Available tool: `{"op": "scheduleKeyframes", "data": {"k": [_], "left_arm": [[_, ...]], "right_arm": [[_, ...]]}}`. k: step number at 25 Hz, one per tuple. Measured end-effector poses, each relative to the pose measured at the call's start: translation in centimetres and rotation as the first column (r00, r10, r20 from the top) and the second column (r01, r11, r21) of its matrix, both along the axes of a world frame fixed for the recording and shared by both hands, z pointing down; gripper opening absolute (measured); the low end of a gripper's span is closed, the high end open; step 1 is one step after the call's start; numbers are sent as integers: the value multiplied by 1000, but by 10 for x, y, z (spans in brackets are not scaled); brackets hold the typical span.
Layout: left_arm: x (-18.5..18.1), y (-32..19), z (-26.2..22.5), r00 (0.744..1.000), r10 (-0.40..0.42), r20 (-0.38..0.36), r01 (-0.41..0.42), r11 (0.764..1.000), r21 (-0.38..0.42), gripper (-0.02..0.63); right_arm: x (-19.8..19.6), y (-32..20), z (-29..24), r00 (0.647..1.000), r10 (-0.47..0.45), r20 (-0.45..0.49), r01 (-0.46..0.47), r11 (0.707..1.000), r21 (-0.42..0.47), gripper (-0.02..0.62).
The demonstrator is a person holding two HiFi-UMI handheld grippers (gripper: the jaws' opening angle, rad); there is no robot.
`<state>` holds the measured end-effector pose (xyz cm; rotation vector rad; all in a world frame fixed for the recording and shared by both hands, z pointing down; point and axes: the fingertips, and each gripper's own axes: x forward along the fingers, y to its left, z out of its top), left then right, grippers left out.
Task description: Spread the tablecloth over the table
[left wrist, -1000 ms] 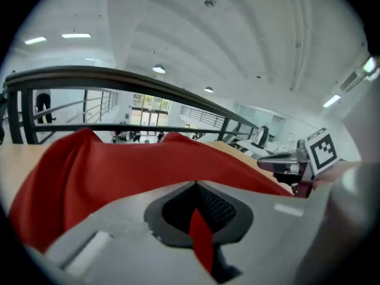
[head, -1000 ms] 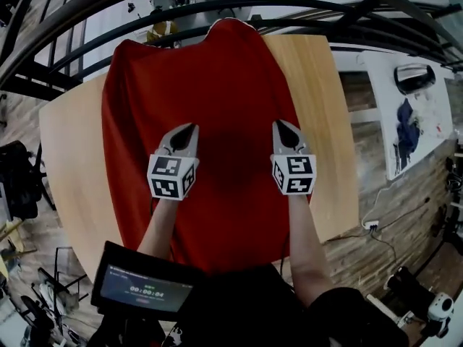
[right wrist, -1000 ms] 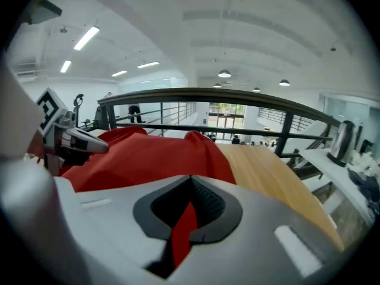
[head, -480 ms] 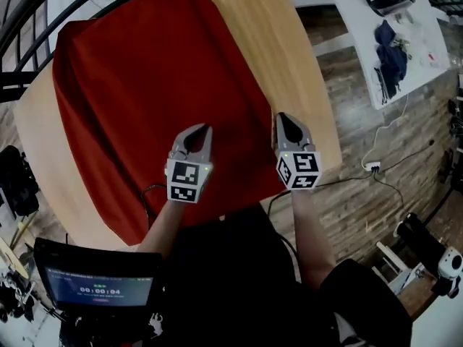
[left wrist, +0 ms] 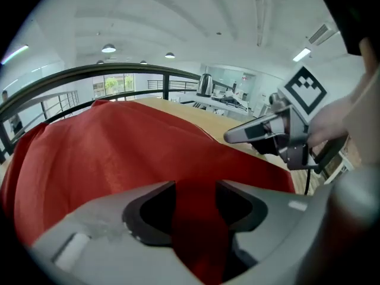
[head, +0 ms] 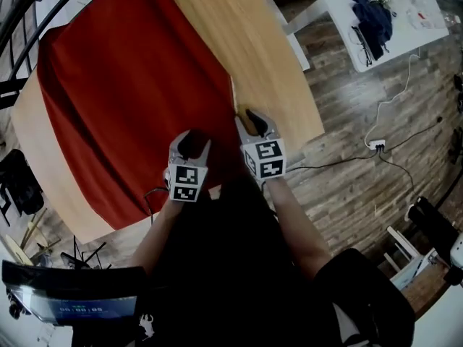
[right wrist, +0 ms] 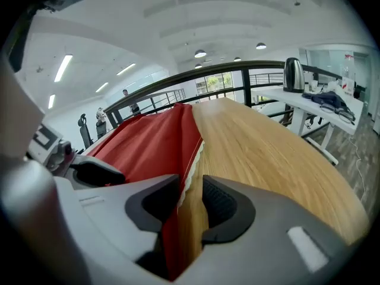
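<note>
Across the upper half of the head view lies the wooden desk (head: 271, 56), and it runs from 12 o'clock down toward 4 o'clock. Its side at 2 o'clock is bare wood, and a narrow bare strip shows also at 8 o'clock. The red tablecloth (head: 123, 100) covers the rest of the desk, from 11 o'clock to near the centre, and it lies quite flat with only soft folds. Its edge on the 3 o'clock side has a thin pale trim (right wrist: 193, 162) and lies on the bare wood.

Just below the centre, the left gripper (head: 191, 142) rests over the near part of the cloth. Its jaws have just been opening and now stand wide apart. A band of the red cloth runs between them, but the pads do not squeeze it.

Beside it, at 3 o'clock from it, the right gripper (head: 250, 118) is at the trimmed edge. Its jaws have also just been opening and stand partly apart. The cloth's edge passes between them next to one pad, and bare wood shows in the remaining gap.
</note>
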<state>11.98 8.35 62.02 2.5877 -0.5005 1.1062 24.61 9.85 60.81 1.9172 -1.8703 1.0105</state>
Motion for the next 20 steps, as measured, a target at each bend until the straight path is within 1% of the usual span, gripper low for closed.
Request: {"op": "scheduleKeyframes", "data": {"k": [2,4,5,7,10,12,14,15,16,18,20], "left_arm": [[-2,0,2,999,-44,-1,44,999,-19,224],[-9,-4,3,997,-82,-1,82,996,-38,183],[-12,-4,3,996,-84,5,84,996,-36,167],[-12,-4,2,998,-64,20,64,998,-20,155],[-9,-4,1,998,-54,36,55,998,-18,173],[-10,-6,4,996,-72,55,74,997,-26,170],[-12,-9,4,993,-98,66,100,994,-34,133],[-12,-11,4,992,-112,64,115,992,-46,127],[-12,-12,3,991,-124,58,127,990,-58,127],[-14,-14,2,989,-139,49,142,988,-67,127],[-16,-16,4,990,-135,52,137,989,-56,95]], "right_arm": [[-1,-18,7,999,-33,-3,33,999,-42,156],[-6,-31,13,993,-97,-66,90,991,-102,149],[-9,-33,14,987,-128,-96,116,985,-126,99],[-13,-33,13,984,-149,-97,135,980,-144,21],[-9,-35,6,992,-117,-52,111,988,-103,15],[-8,-36,-2,996,-90,21,91,994,-62,15],[-7,-36,-11,992,-76,97,79,997,-24,15],[-5,-36,-14,990,-67,126,69,998,-11,15],[0,-35,-16,988,-52,147,53,999,-2,15],[19,-33,-15,984,5,178,-6,1000,2,15],[46,-34,-13,982,64,176,-65,998,-4,15]]}}
